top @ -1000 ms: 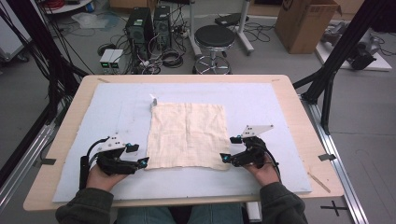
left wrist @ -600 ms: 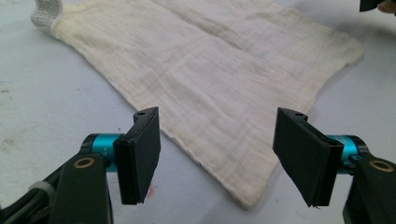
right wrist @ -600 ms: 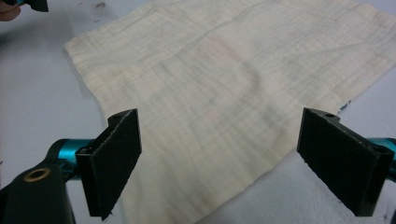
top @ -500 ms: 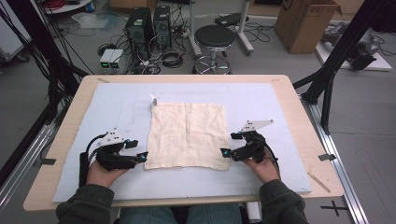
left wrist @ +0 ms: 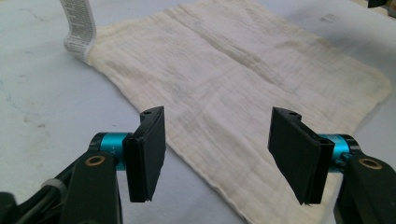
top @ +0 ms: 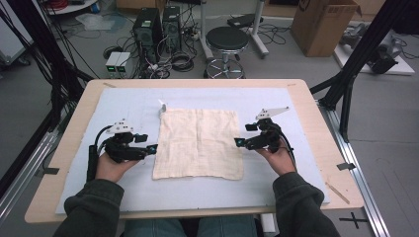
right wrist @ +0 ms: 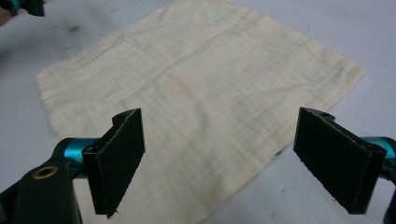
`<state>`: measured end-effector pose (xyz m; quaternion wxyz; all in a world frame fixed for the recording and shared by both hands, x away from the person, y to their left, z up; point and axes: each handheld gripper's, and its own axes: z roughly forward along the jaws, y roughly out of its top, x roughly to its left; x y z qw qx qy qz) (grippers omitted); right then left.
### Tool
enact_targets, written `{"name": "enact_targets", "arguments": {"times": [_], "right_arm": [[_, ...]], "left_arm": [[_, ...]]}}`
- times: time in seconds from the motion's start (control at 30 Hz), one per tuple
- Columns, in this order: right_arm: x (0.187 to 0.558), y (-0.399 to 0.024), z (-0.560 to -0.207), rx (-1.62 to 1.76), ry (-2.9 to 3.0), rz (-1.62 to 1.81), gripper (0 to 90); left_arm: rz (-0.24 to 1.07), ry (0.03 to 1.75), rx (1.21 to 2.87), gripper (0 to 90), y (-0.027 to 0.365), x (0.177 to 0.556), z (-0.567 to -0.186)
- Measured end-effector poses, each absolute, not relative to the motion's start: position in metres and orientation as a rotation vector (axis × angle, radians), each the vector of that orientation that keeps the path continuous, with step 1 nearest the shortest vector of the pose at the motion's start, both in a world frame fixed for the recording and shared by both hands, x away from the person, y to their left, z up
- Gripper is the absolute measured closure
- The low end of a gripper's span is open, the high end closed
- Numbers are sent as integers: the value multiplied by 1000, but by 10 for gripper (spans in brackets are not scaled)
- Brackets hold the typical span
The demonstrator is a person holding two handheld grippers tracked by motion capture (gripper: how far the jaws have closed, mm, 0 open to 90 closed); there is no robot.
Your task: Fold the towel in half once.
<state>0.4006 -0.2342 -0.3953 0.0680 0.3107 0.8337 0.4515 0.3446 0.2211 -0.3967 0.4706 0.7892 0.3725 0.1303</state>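
Cream cloth [top: 199, 143]: flat on worktop [top: 306, 98]. Left hand-held gripper [top: 152, 148] beside it, jaws just narrowing, nothing gripped; right hand-held gripper [top: 239, 142] spread wide, empty.

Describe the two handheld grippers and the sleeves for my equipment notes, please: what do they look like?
Both the left gripper and right gripper are black, each with two flat black rectangular pads on teal metal collars and brass-coloured pivot rivets. A grey three-cornered plate tops each, and a black cable trails back. The sleeves are dark olive green.
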Motion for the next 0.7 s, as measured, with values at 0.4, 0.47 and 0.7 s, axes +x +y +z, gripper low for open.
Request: {"name": "enact_targets", "arguments": {"times": [0.4,0.47,0.7], "right_arm": [[452,-230,-382,992,2505,1300,193],[461,-229,-379,990,2500,1300,197],[483,-227,-365,996,2479,1303,243]], "left_arm": [[351,973,1873,429,229,397,-382],[343,992,1871,433,230,406,-381],[353,1030,1868,459,227,435,-373]]}}
